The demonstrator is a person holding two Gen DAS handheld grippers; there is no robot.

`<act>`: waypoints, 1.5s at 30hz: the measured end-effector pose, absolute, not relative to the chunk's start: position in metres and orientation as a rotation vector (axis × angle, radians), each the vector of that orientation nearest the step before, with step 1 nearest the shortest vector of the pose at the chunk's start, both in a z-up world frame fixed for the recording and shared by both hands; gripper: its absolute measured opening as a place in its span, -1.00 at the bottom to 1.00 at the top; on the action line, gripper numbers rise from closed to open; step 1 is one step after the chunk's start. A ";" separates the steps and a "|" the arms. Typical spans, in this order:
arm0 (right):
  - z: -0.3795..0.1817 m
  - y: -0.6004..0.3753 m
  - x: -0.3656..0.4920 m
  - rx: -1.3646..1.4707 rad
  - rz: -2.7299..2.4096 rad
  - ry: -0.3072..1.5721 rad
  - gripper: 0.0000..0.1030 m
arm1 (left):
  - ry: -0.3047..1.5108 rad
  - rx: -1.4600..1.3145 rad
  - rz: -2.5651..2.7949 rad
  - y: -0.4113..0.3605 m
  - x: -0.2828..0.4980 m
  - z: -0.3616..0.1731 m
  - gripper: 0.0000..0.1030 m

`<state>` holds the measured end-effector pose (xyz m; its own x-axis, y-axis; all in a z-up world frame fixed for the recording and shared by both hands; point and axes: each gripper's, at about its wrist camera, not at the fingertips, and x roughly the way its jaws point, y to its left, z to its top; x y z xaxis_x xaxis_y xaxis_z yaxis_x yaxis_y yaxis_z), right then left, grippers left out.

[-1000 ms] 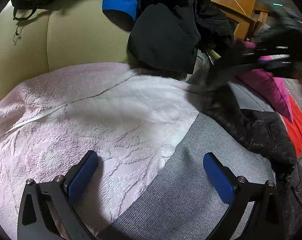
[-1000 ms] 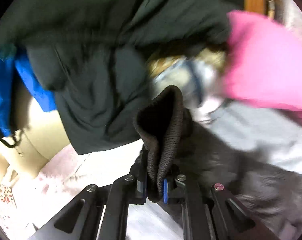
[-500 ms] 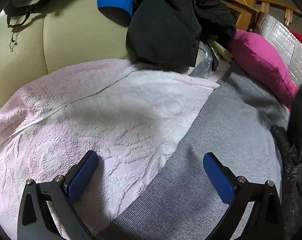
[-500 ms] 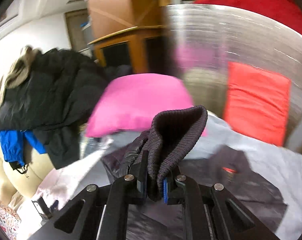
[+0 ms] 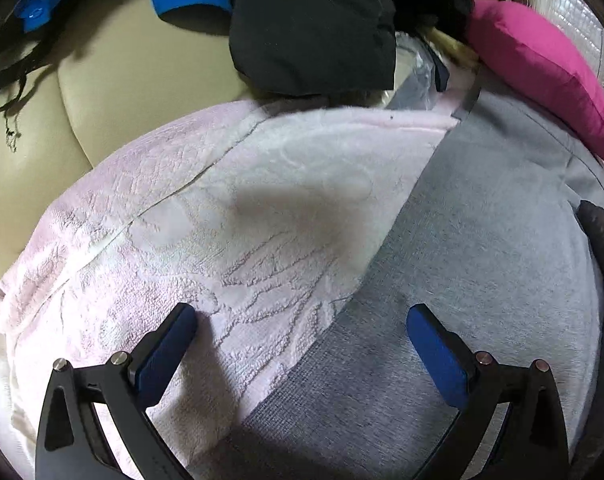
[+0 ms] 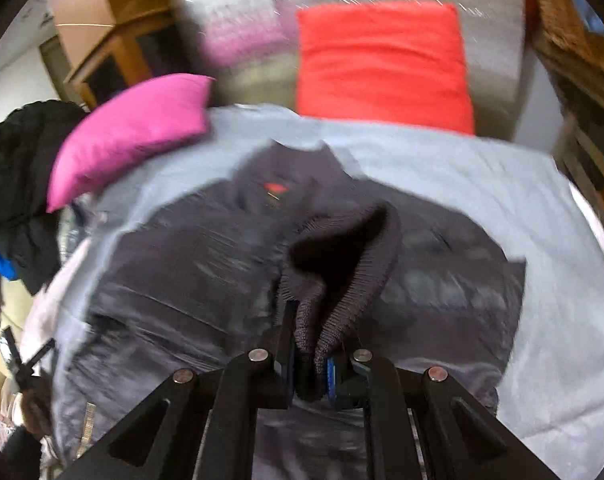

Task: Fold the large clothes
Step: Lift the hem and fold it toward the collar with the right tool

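A dark grey jacket (image 6: 190, 280) lies spread on the grey sheet (image 6: 482, 184), collar toward the far cushions. My right gripper (image 6: 311, 372) is shut on the jacket's ribbed knit cuff (image 6: 342, 280) and holds the sleeve above the jacket's body. In the left wrist view my left gripper (image 5: 302, 344) is open and empty, low over the seam between a pink textured blanket (image 5: 190, 216) and the grey sheet (image 5: 482, 264). The dark cuff (image 5: 602, 240) shows at that view's right edge.
A pink cushion (image 6: 134, 128) and a red cushion (image 6: 382, 64) lie at the sheet's far end. A heap of black and blue clothes (image 5: 310, 24) hangs over the beige sofa back (image 5: 114, 92). Wooden furniture (image 6: 114, 44) stands behind.
My right gripper has swung with the cuff from the black clothes pile to the right, over the spread jacket. The left gripper has moved slightly and stays open.
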<state>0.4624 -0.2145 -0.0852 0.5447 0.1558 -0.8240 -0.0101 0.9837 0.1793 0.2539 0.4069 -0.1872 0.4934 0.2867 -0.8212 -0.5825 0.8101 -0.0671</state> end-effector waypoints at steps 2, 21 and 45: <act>-0.097 -0.229 0.462 0.183 0.097 0.996 -0.77 | 0.905 -0.450 0.501 0.408 0.255 -0.177 1.00; -0.105 -0.295 0.443 0.434 0.148 1.050 -0.70 | 0.880 -0.396 0.026 0.197 0.379 -0.100 1.00; -0.159 -0.222 0.455 0.156 0.043 1.082 0.58 | 0.878 0.030 0.027 0.122 0.381 -0.116 1.00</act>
<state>0.4550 -0.2218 -0.1592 0.4702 0.1114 -0.8755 0.0416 0.9881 0.1481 0.3814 0.1217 -0.1163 0.6384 0.0363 -0.7689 -0.0117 0.9992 0.0375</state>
